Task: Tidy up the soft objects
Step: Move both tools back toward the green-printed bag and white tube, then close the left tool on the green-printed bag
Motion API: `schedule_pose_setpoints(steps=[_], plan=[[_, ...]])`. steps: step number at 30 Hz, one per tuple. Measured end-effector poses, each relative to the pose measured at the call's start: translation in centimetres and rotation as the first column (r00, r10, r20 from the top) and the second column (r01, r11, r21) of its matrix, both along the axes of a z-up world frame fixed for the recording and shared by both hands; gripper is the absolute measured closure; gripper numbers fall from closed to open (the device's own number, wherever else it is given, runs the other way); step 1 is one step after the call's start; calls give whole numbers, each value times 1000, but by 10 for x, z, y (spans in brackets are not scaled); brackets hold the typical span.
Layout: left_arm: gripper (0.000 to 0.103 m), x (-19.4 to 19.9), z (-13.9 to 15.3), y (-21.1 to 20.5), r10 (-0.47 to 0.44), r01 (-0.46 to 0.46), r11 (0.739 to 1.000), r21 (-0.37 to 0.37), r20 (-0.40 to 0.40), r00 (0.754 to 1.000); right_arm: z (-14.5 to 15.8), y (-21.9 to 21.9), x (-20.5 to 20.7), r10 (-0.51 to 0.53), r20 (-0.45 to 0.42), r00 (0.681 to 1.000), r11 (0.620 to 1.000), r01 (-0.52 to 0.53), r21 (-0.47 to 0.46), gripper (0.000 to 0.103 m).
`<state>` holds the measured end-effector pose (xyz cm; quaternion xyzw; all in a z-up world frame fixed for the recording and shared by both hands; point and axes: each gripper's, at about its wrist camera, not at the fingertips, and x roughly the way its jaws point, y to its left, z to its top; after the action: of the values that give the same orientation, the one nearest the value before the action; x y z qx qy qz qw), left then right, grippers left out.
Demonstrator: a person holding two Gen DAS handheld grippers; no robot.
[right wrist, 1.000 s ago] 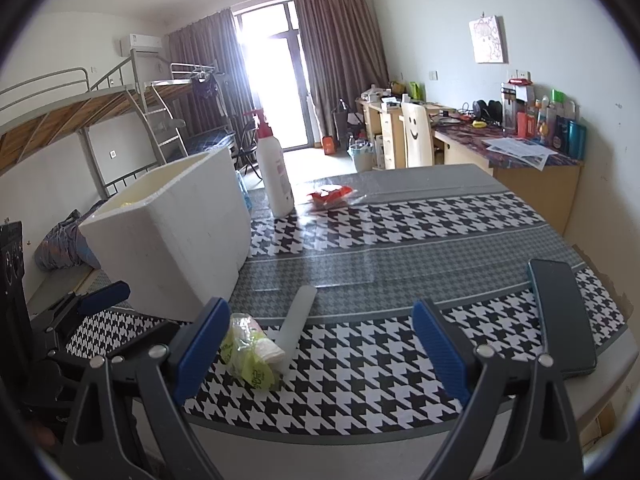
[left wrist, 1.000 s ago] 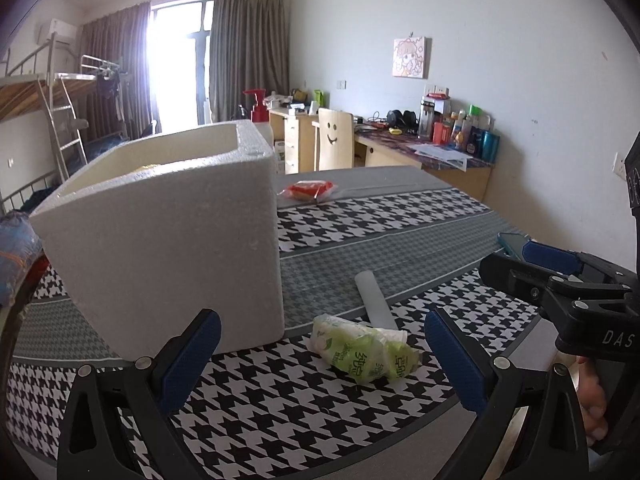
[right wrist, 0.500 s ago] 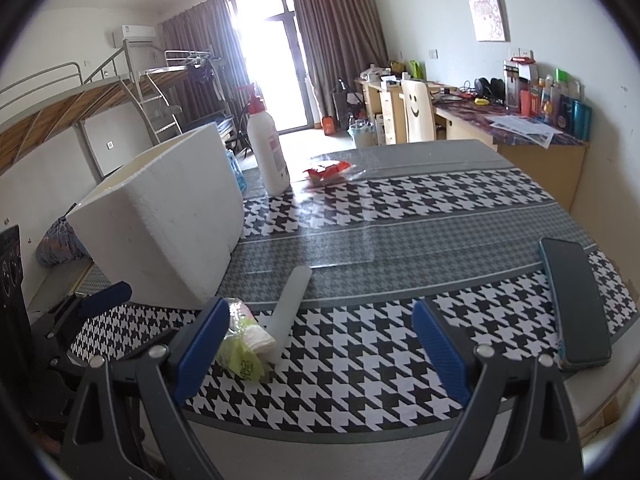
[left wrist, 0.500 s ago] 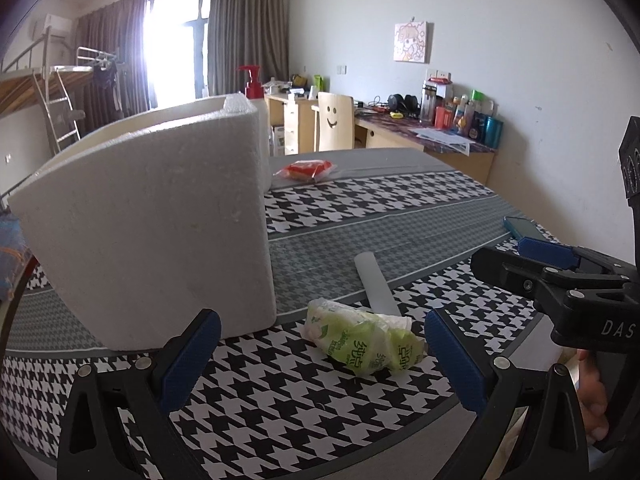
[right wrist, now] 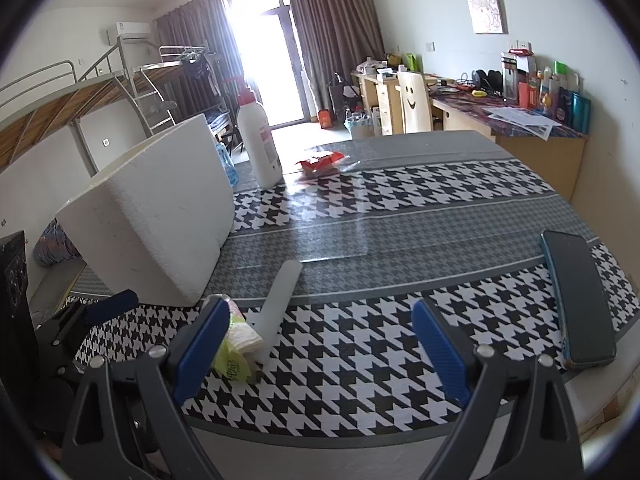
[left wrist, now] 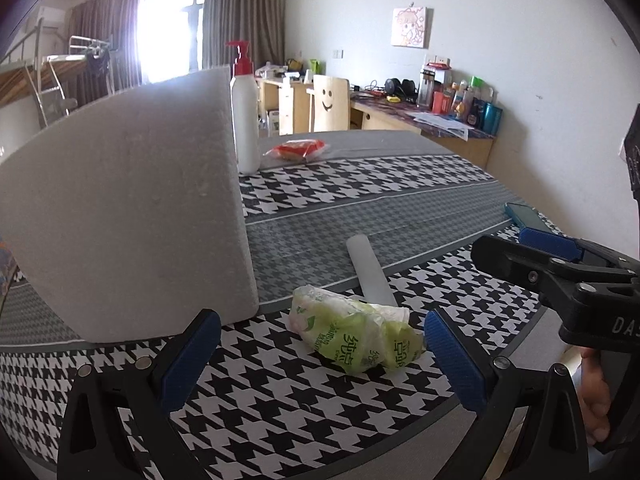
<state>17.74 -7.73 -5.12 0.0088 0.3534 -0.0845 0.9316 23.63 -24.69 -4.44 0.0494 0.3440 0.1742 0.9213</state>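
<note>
A crumpled green and white tissue pack lies on the houndstooth table near the front edge, right in front of my open left gripper, between its blue pads. A pale foam tube lies just behind the pack, touching it. A big white foam box stands to the left. A red snack packet rests far back. In the right wrist view my right gripper is open and holds nothing; the tissue pack sits partly behind its left pad, with the tube and box beyond.
A white pump bottle with a red top stands behind the box. A dark phone lies at the table's right edge. My right gripper shows at the right of the left wrist view. Desks, a chair and a bunk bed stand behind.
Both grippers have dropped lower and moved closer to the table; the tissue pack now lies larger and nearer between the left pads. Nothing on the table has moved.
</note>
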Motion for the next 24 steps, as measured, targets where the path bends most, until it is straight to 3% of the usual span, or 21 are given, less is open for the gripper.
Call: schedule_pose_setpoints(steps=[11,24], plan=[[4,13,-8,-11,6,-6,1000,0,-24,1000,-5,-3,4,-3,-13,1000,1000,2,-14,8],[21,26,-24,-22,-15,16,1000,15,-82,997,-14,-12,9,-17,-34,999,1000,17,-12,8]])
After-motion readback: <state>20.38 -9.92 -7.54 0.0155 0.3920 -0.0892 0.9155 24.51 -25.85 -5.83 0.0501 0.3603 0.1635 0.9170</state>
